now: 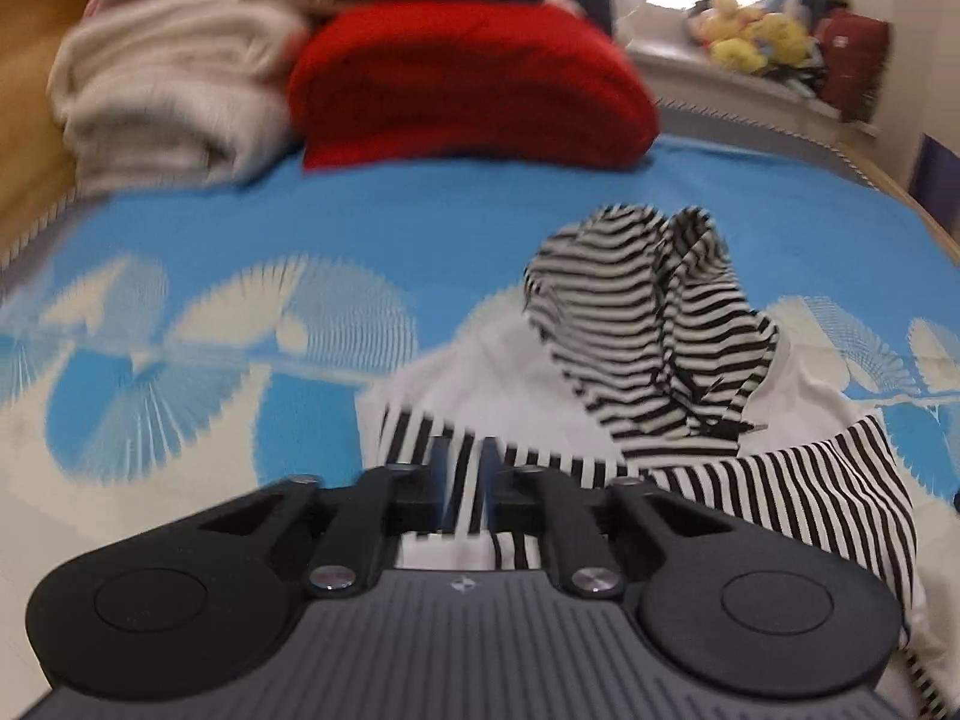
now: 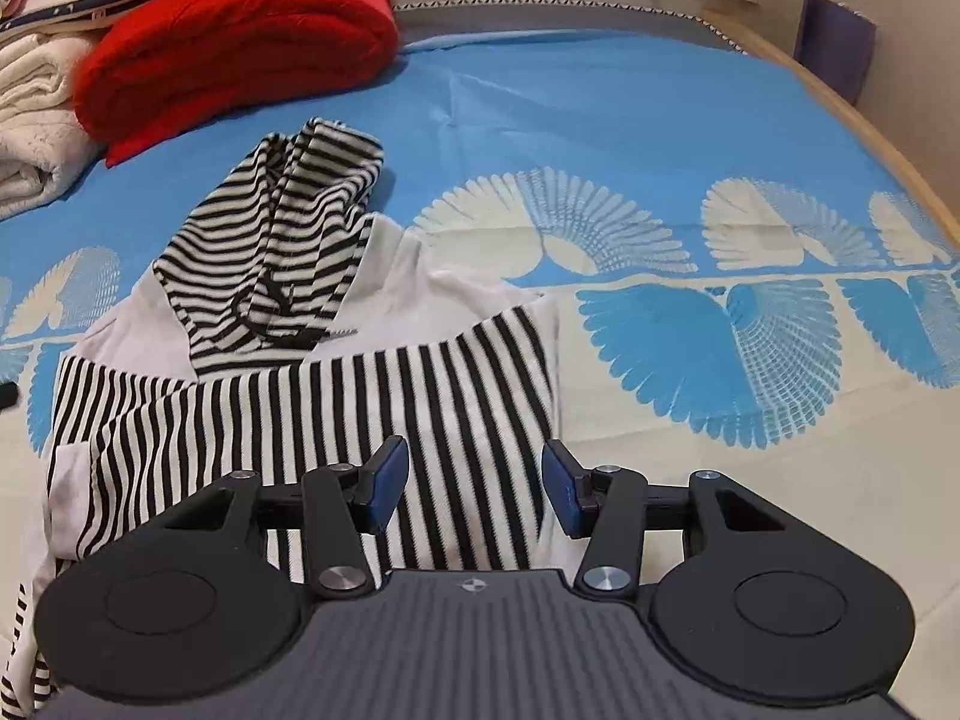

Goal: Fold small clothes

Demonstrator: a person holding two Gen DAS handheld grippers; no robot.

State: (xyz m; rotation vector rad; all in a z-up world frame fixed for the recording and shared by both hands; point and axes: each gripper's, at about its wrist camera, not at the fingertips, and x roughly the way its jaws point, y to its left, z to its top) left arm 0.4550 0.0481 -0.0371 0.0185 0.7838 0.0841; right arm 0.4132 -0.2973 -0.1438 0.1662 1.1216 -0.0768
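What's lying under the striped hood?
The striped hood rests on the garment's white panel, with the blue patterned bedspread beneath its far end. Whatever lies under the garment is covered.

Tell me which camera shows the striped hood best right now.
The right wrist view: the striped hood lies sharp and whole above the white and striped garment, between the red blanket and the camera. The left wrist view shows the same hood at right, complete but blurred.
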